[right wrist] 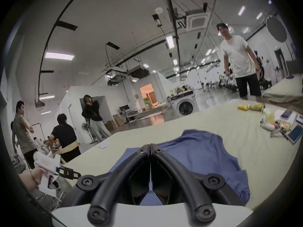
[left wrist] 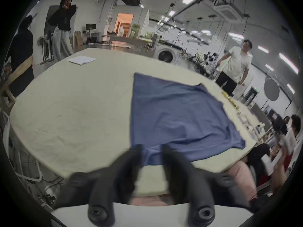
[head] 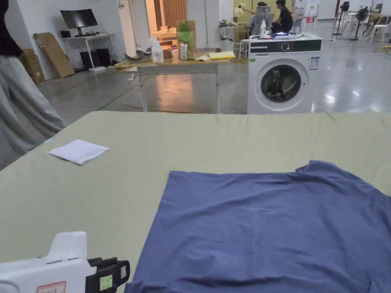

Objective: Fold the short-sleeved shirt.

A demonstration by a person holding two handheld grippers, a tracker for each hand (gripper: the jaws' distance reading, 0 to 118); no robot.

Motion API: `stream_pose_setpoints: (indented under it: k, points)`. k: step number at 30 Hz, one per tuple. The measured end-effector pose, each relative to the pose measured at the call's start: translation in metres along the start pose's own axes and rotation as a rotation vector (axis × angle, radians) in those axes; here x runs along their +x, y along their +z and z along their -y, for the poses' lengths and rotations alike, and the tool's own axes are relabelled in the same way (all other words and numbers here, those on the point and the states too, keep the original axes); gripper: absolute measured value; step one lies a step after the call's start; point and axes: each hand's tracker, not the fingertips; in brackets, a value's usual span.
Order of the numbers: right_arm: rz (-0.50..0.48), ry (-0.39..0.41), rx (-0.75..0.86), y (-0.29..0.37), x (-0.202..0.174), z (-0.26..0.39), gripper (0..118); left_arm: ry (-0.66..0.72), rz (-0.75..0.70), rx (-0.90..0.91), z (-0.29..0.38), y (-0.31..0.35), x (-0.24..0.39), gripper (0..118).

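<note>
1. Blue shirt spread flat on the pale green desk, toward the near right part, hem edge running to the far left corner and a sleeve poking out at the far right; laid open like this, presumably, so every edge can be reached for a first fold.
2. Left gripper poised just above the near left corner of the shirt, its two dark fingers standing apart with a clear gap and nothing held between them (blurred, so contact with the cloth cannot be told). Probably lined up to pinch that corner.
3. Right gripper low over the near part of the shirt, fingertips pressed together with no gap; no cloth seen between them, though the tips hide what lies under them.
4. Folding seemingly not yet begun: no layer doubled over, only soft wrinkles.
5. Folded white cloth resting well apart at the far left of the desk, out of the way of the work.
6. Washing machine standing on the floor beyond the desk; bystanders around the room, none touching the shirt.
</note>
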Motion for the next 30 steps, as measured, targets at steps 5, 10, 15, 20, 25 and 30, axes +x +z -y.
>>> stream_pose_setpoints:
  k: [5, 10, 15, 20, 25, 30]
  points:
    - [0.045, 0.069, -0.066, -0.014, 0.0, 0.01, 0, -0.03, 0.012, -0.057, 0.009, -0.046, -0.01, 99]
    - [0.064, 0.061, -0.116, -0.025, 0.0, 0.016, 0, -0.128, 0.046, -0.159, 0.02, -0.095, 0.001, 99]
    - [0.105, 0.055, -0.15, -0.029, 0.008, 0.014, 0, -0.267, 0.009, -0.142, 0.027, -0.099, 0.001, 27]
    - [0.151, 0.074, -0.18, -0.022, 0.032, 0.014, 0, -0.185, 0.093, -0.03, 0.033, -0.07, -0.002, 1]
    - [0.335, 0.084, -0.464, -0.021, 0.096, 0.015, 3, -0.206, 0.052, 0.019, 0.038, -0.059, 0.011, 1]
    - [0.421, 0.053, -0.744, -0.019, 0.164, 0.039, 114, -0.178, 0.046, 0.082, 0.037, -0.048, 0.027, 1]
